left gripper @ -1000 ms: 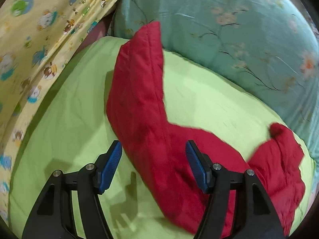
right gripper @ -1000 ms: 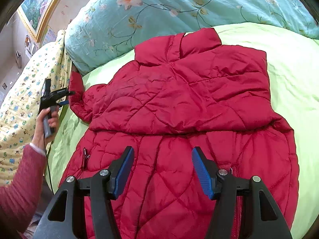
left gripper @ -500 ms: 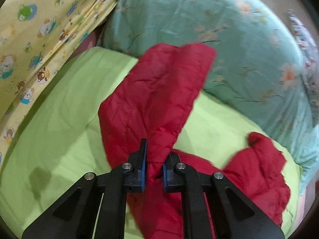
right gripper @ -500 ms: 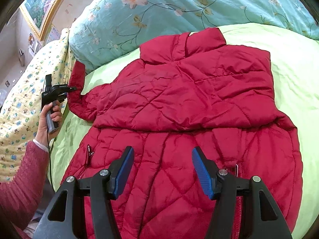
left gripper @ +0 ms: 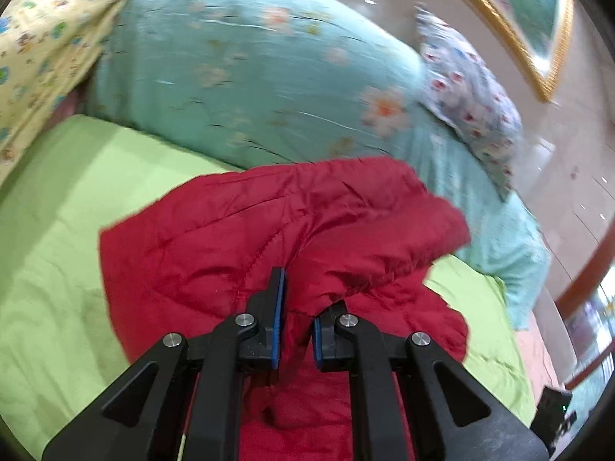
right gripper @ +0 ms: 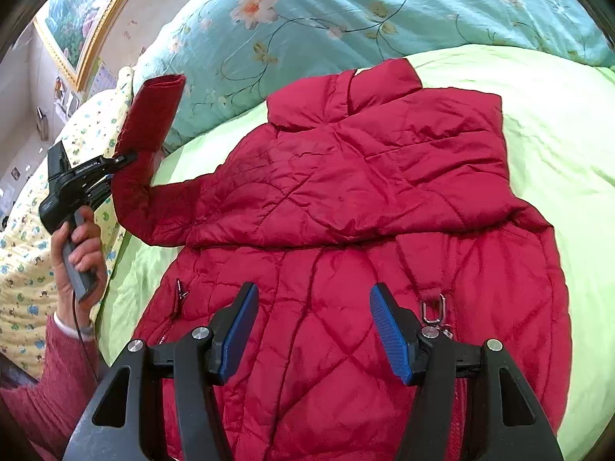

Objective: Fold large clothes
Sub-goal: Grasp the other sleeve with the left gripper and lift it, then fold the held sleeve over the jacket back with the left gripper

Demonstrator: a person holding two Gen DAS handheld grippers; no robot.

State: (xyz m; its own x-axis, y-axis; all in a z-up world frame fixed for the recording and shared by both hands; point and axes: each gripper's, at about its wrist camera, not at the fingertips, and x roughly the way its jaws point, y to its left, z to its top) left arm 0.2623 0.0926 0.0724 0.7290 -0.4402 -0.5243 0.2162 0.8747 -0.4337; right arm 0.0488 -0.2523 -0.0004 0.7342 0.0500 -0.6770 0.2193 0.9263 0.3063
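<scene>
A red quilted jacket [right gripper: 365, 199] lies on the green bed sheet [right gripper: 557, 146], its top part folded down over the body. My left gripper [left gripper: 295, 307] is shut on the jacket's left sleeve [left gripper: 269, 223], which bunches up in front of it. From the right wrist view, the same left gripper [right gripper: 127, 159] holds that sleeve [right gripper: 152, 123] lifted off the bed, the cuff pointing up. My right gripper [right gripper: 313, 326] hovers open over the jacket's lower part, with nothing between its fingers.
A teal floral duvet [right gripper: 346, 11] is piled along the head of the bed. A yellow cartoon-print blanket [right gripper: 27, 261] lies at the left. A small floral pillow [left gripper: 472, 88] rests on the duvet. A framed painting [left gripper: 519, 11] hangs on the wall.
The left gripper shut on the sleeve, then lifted it and swung it towards the jacket's body. The right gripper has stayed open and still.
</scene>
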